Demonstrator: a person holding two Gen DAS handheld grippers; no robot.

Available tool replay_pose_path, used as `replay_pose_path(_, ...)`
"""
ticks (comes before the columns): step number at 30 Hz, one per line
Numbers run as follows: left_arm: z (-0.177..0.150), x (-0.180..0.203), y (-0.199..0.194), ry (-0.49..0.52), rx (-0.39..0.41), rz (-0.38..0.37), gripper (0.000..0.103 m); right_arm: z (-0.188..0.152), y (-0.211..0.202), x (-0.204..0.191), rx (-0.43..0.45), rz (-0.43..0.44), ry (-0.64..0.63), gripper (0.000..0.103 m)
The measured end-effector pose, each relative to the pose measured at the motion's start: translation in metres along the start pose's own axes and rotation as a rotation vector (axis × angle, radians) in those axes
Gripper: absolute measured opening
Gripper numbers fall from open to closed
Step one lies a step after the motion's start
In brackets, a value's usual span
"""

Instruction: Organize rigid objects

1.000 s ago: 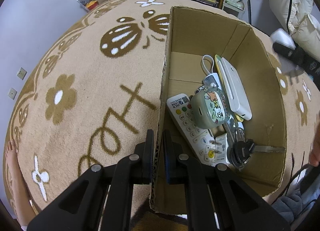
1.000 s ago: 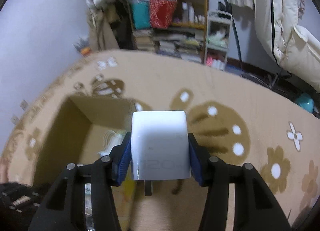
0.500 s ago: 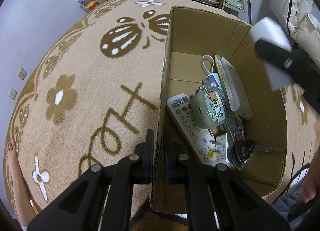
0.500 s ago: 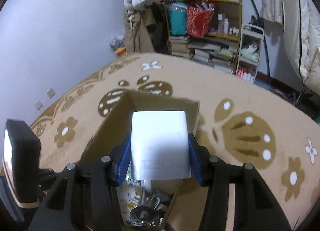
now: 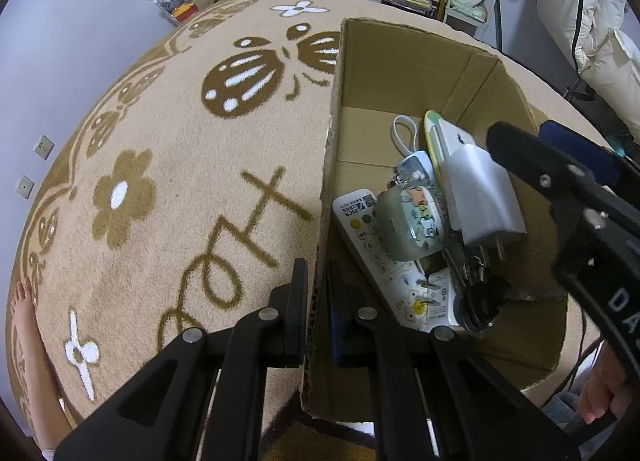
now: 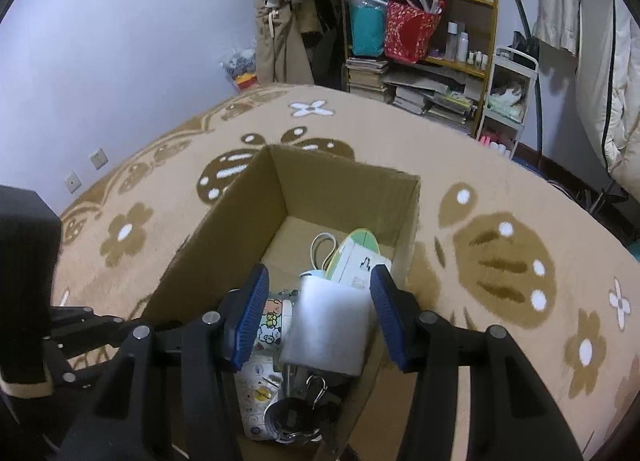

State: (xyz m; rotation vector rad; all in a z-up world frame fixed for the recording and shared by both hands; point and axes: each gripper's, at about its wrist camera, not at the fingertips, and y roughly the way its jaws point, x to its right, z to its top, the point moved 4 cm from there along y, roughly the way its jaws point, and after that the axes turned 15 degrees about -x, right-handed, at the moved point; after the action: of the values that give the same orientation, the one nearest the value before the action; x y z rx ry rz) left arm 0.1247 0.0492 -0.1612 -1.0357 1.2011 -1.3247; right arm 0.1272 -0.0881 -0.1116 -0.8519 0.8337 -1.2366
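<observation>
A brown cardboard box [image 5: 400,69] stands on the rug. My left gripper [image 5: 318,273] is shut on its near left wall. In the box lie a white remote [image 5: 360,229], a small cartoon-printed case [image 5: 408,221], a bunch of keys [image 5: 476,301] and a flat white device [image 5: 448,137]. A white plug charger [image 6: 328,325] is blurred, low between the blue pads of my right gripper [image 6: 320,275], with a gap on its left side. That gripper is open above the box. In the left wrist view the charger [image 5: 480,197] is on top of the pile, under the right gripper [image 5: 522,129].
The beige rug [image 5: 180,181] with brown flowers and beetles spreads all round the box. A crowded shelf [image 6: 424,21] and hanging clothes stand at the far wall. A bare foot [image 5: 24,301] is at the rug's left edge, and a hand [image 5: 600,401] shows at lower right.
My right gripper came in over the box from the right and tipped down. Its pads, tight on the charger before, now stand apart from it, and the charger has dropped onto the pile. The left gripper kept still.
</observation>
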Motion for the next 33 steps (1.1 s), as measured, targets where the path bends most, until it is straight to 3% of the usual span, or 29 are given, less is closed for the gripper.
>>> replay_pose_path(8, -0.002, 0.002, -0.008, -0.001, 0.016, 0.025, 0.008, -0.012, -0.012, 0.02, -0.028, -0.035, 0.045, 0.068)
replay_pose_path(10, -0.003, 0.003, -0.014, -0.004, 0.027, 0.03, 0.009, -0.013, -0.016, 0.025, -0.027, -0.044, 0.057, 0.077)
replay_pose_path(14, -0.004, 0.003, -0.027, -0.008, 0.057, 0.043, 0.01, -0.018, -0.03, 0.032, -0.008, -0.072, 0.068, 0.084)
replay_pose_path(19, -0.008, 0.004, -0.054, -0.009, 0.13, 0.072, 0.011, -0.028, -0.049, 0.045, 0.001, -0.073, 0.097, 0.097)
replay_pose_path(25, -0.018, 0.013, -0.095, 0.009, 0.227, 0.022, 0.017, -0.043, -0.079, 0.052, 0.037, -0.088, 0.101, 0.099)
replay_pose_path(28, -0.024, 0.021, -0.11, 0.025, 0.268, 0.016, 0.029, -0.05, -0.098, 0.055, 0.084, -0.107, 0.125, 0.101)
replay_pose_path(31, -0.031, 0.032, -0.125, 0.049, 0.32, 0.029, 0.059, -0.055, -0.117, 0.06, 0.127, -0.107, 0.14, 0.103)
replay_pose_path(33, -0.037, 0.039, -0.135, 0.062, 0.356, 0.032, 0.064, -0.058, -0.128, 0.061, 0.149, -0.112, 0.141, 0.103)
